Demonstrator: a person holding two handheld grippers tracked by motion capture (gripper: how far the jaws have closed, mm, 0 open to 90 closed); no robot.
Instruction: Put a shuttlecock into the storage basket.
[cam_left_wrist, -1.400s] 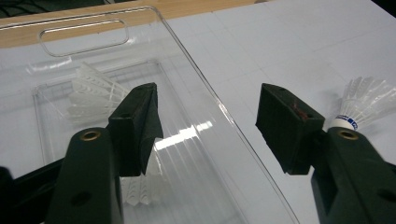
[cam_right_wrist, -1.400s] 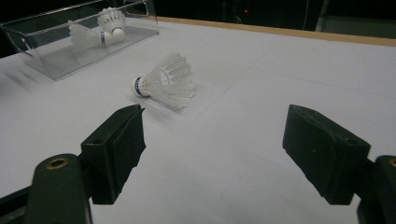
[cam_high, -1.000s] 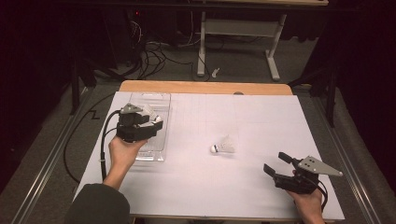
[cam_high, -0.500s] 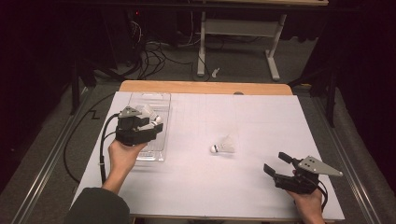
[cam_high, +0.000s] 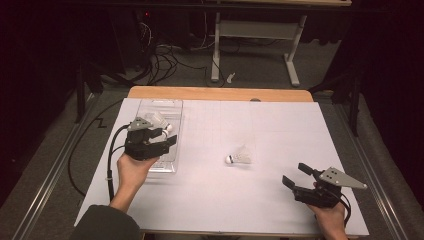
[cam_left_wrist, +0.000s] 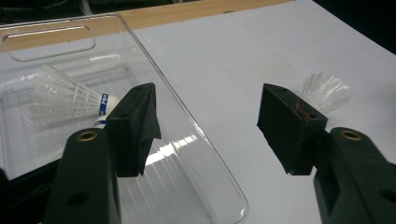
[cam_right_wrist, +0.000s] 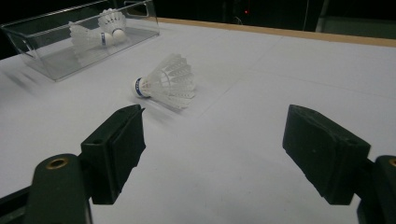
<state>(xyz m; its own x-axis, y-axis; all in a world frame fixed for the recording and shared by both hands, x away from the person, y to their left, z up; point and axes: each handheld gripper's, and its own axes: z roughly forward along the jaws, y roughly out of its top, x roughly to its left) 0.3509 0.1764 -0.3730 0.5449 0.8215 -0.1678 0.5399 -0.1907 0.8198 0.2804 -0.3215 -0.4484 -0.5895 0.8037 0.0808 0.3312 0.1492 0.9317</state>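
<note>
The clear plastic tray (cam_high: 150, 165) sits on the white table (cam_high: 280, 125) at its left side, and everything else is placed from it. The left gripper (cam_high: 167, 142) hangs over the tray's near half with its jaws spread wide and nothing between them; in the left gripper view (cam_left_wrist: 208, 123) the tray's curved right rim runs through the gap between the pads. Inside the tray lies a white shuttlecock (cam_left_wrist: 65, 100), on its side, cork with a blue band pointing toward the left pad; the right gripper view shows a second shuttlecock (cam_right_wrist: 112, 21) in the tray just behind it, toward the tray's far end. A loose shuttlecock (cam_high: 240, 157) lies on the table to the right of the tray, well apart from it, on its side with its cork toward the tray. Farther right again, near the table's front corner, the right gripper (cam_high: 295, 175) rests low with its jaws wide apart and empty, aimed back toward the loose shuttlecock and the tray.
</note>
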